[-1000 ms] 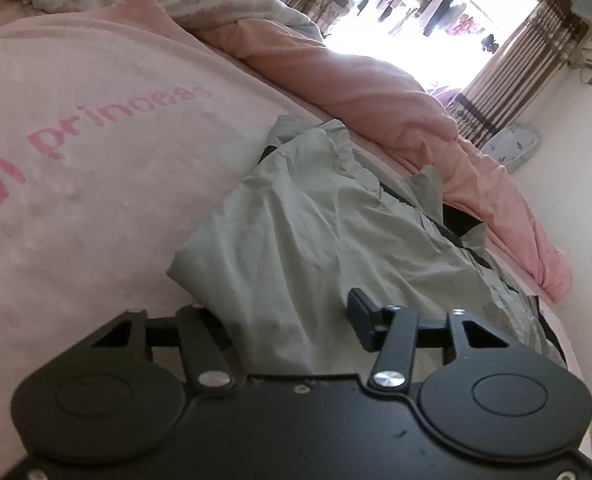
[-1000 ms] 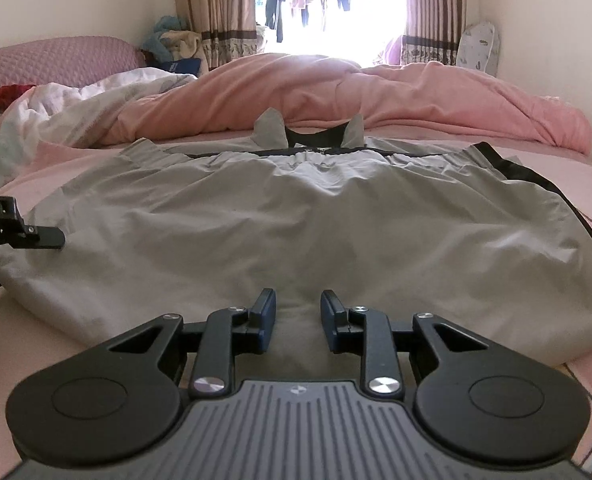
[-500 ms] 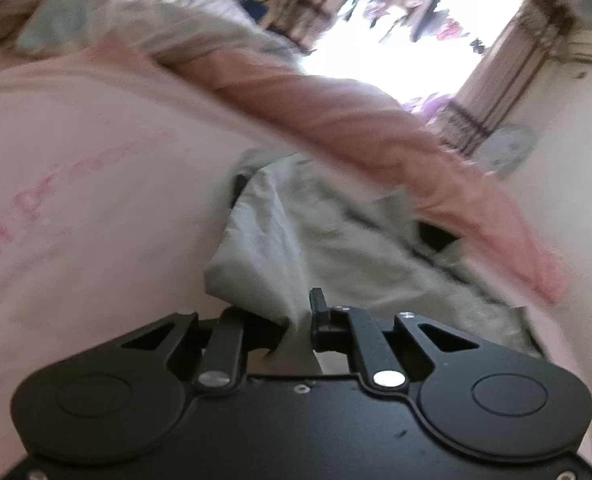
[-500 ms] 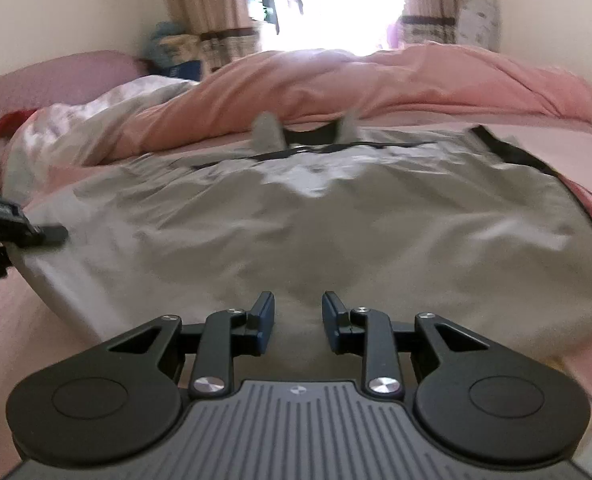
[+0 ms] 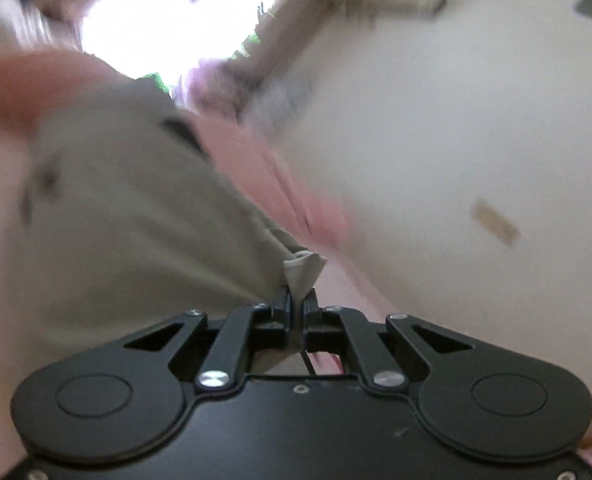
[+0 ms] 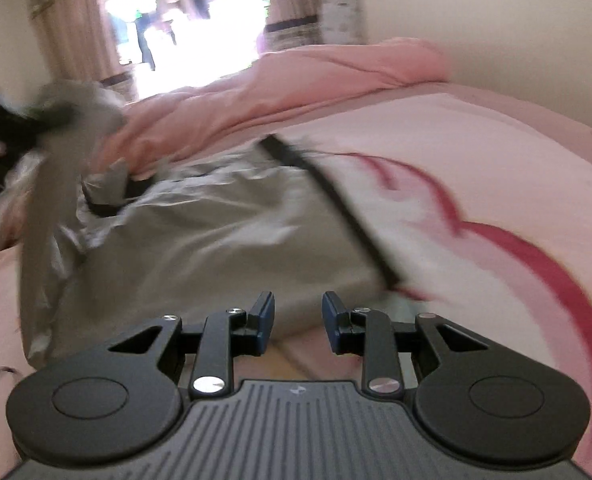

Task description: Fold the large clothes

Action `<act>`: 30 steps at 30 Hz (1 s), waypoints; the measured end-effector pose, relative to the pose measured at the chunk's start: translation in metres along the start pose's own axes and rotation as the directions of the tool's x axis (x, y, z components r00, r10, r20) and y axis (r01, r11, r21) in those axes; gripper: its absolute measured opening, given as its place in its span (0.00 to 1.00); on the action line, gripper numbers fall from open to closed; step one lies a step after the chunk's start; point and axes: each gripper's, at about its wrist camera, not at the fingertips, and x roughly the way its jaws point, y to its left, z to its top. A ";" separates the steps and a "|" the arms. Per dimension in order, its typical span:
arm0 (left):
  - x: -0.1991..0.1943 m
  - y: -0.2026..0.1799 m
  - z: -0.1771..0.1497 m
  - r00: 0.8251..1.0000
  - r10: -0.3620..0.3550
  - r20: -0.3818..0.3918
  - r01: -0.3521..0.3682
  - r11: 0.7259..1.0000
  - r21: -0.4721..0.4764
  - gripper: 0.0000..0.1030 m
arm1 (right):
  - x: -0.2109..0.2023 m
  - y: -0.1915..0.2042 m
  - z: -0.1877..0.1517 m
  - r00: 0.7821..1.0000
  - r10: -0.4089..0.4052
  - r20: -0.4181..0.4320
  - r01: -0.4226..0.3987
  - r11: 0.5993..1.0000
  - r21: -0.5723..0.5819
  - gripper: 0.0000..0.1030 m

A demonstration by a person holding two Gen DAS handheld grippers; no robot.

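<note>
**Left gripper holds a corner of the grey garment; right gripper is empty**

On my left gripper (image 5: 297, 305) the jaws are pressed together on a small pinched corner of the grey garment (image 5: 136, 216), and a tuft of that fabric pokes out just above the fingertips. From the pinch the cloth runs up and to the left across the left wrist view, stretched and blurred. Beyond it I see a strip of pink bedding (image 5: 264, 184) and a pale wall (image 5: 435, 140); the bright window (image 5: 156, 12) sits at the top.

My right gripper (image 6: 298, 312) has its jaws apart with nothing between them. It sits just above the near edge of the garment (image 6: 224, 232), which lies spread on the pink sheet (image 6: 475, 152) with its dark trim (image 6: 347, 216) running along the right side. At the left of this view part of the cloth is lifted off the bed toward a dark blurred shape I cannot identify. A rumpled pink duvet (image 6: 296, 84) lies behind, with curtains (image 6: 72, 24) framing the window.
</note>
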 end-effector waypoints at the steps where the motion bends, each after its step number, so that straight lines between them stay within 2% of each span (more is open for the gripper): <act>1: 0.026 0.001 -0.014 0.997 0.013 -0.070 -0.012 1.000 0.013 0.02 | 0.000 -0.006 -0.001 1.000 -0.017 -0.006 0.017 1.000 0.003 0.33; 2: 0.048 0.002 -0.029 0.991 0.045 -0.125 -0.039 0.998 0.048 0.02 | -0.001 -0.008 -0.001 0.999 -0.031 -0.011 0.031 1.000 0.003 0.33; 3: 0.073 0.005 -0.046 0.974 0.106 -0.201 -0.085 0.990 0.108 0.03 | -0.002 -0.013 -0.001 0.999 -0.039 -0.013 0.039 0.999 0.007 0.33; 4: 0.085 0.005 -0.059 0.964 0.164 -0.211 -0.128 0.977 0.173 0.03 | -0.004 -0.016 0.000 0.999 -0.043 -0.010 0.044 0.999 0.012 0.33; 6: 0.083 0.000 -0.067 0.968 0.177 -0.176 -0.127 0.957 0.261 0.09 | -0.008 -0.021 0.001 0.999 -0.032 0.004 0.032 0.999 0.028 0.34; 8: 0.066 -0.010 -0.057 0.971 0.137 -0.196 -0.084 0.963 0.257 0.46 | -0.008 -0.026 0.005 1.000 0.022 0.015 -0.023 0.997 0.077 0.39; 9: 0.053 -0.018 -0.050 0.977 0.119 -0.177 -0.069 0.961 0.266 0.52 | -0.008 -0.027 0.008 0.998 0.059 0.017 -0.060 0.992 0.110 0.41; 11: 0.016 -0.036 -0.041 0.985 0.152 -0.080 -0.113 0.926 0.361 0.68 | -0.004 -0.030 0.014 0.987 0.160 0.023 -0.162 0.971 0.177 0.43; 12: -0.002 -0.042 -0.039 0.980 0.196 -0.036 -0.165 0.900 0.404 0.69 | -0.001 -0.027 0.016 0.978 0.208 0.029 -0.209 0.958 0.197 0.47; 14: -0.037 -0.040 -0.042 0.952 0.304 0.038 -0.287 0.843 0.454 0.71 | 0.009 -0.020 0.021 0.964 0.262 0.042 -0.265 0.946 0.186 0.54; 17: -0.071 -0.019 -0.057 0.903 0.424 0.066 -0.408 0.802 0.436 0.70 | 0.036 -0.005 0.029 0.952 0.304 0.031 -0.304 0.934 0.189 0.57; 19: -0.079 0.003 -0.067 0.879 0.475 0.038 -0.449 0.801 0.396 0.69 | 0.058 0.003 0.032 0.956 0.293 0.011 -0.289 0.935 0.205 0.57; 21: -0.080 0.019 -0.072 0.875 0.483 -0.005 -0.450 0.819 0.356 0.69 | 0.078 0.012 0.035 0.964 0.262 -0.043 -0.248 0.946 0.207 0.57; 24: -0.061 0.031 -0.076 0.851 0.525 -0.032 -0.477 0.796 0.373 0.69 | 0.087 0.019 0.034 0.963 0.265 -0.042 -0.249 0.940 0.233 0.55; 26: -0.047 0.039 -0.079 0.839 0.543 -0.045 -0.488 0.785 0.380 0.69 | 0.088 0.027 0.036 0.969 0.246 -0.033 -0.235 0.953 0.193 0.44; 27: -0.052 0.037 -0.084 0.834 0.550 -0.045 -0.495 0.782 0.379 0.74 | 0.089 0.031 0.036 0.974 0.226 -0.034 -0.217 0.962 0.166 0.24; 28: -0.051 0.040 -0.085 0.836 0.546 -0.048 -0.496 0.790 0.361 0.73 | 0.089 0.033 0.039 0.979 0.200 -0.039 -0.192 0.971 0.141 0.09; 30: -0.048 0.039 -0.084 0.843 0.535 -0.055 -0.493 0.810 0.316 0.72 | 0.081 0.032 0.045 0.977 0.212 -0.006 -0.209 0.968 0.143 0.06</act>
